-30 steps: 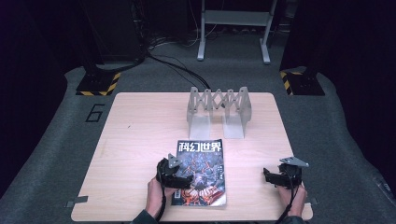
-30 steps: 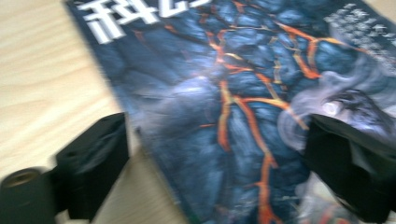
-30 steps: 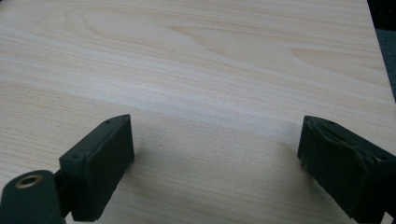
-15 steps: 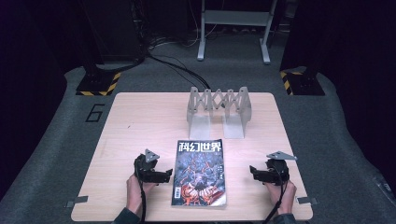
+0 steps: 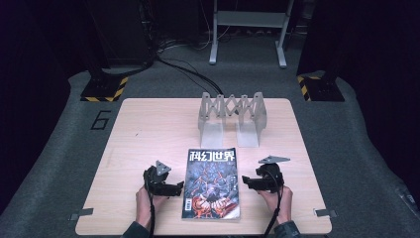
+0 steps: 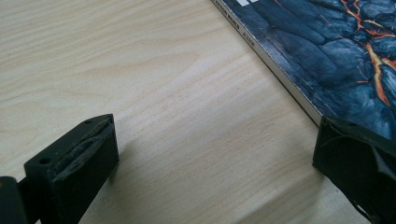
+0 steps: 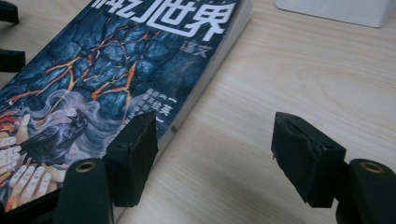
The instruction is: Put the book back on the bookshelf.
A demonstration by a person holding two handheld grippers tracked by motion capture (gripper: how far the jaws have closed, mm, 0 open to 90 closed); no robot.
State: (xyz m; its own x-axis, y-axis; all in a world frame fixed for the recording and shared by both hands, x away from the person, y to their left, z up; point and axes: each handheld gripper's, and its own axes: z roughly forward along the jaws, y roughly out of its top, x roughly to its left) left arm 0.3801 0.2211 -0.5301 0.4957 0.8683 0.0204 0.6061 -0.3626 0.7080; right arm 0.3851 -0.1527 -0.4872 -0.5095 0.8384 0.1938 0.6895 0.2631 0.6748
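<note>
Magazine point(image 5: 212, 184) flat on desk point(image 5: 148, 129), near front edge, between both grippers. Left gripper point(image 5: 171, 189) fingers wide open, empty, flanking spine side. Right gripper point(image 5: 246, 182) fingers just been closing, part open, straddling magazine's right edge, likely to lift it; rack point(image 5: 232, 118) behind

A light wooden table point(image 5: 148, 129) stands on grey carpet. A magazine point(image 5: 212, 183) lies flat near its front edge. Behind it, toward the far edge, stands a grey folding rack point(image 5: 233, 118).

Pale wooden table point(image 5: 148, 124) on grey carpet point(image 5: 59, 148); dark room, metal stand point(image 5: 247, 20) behind.
</note>
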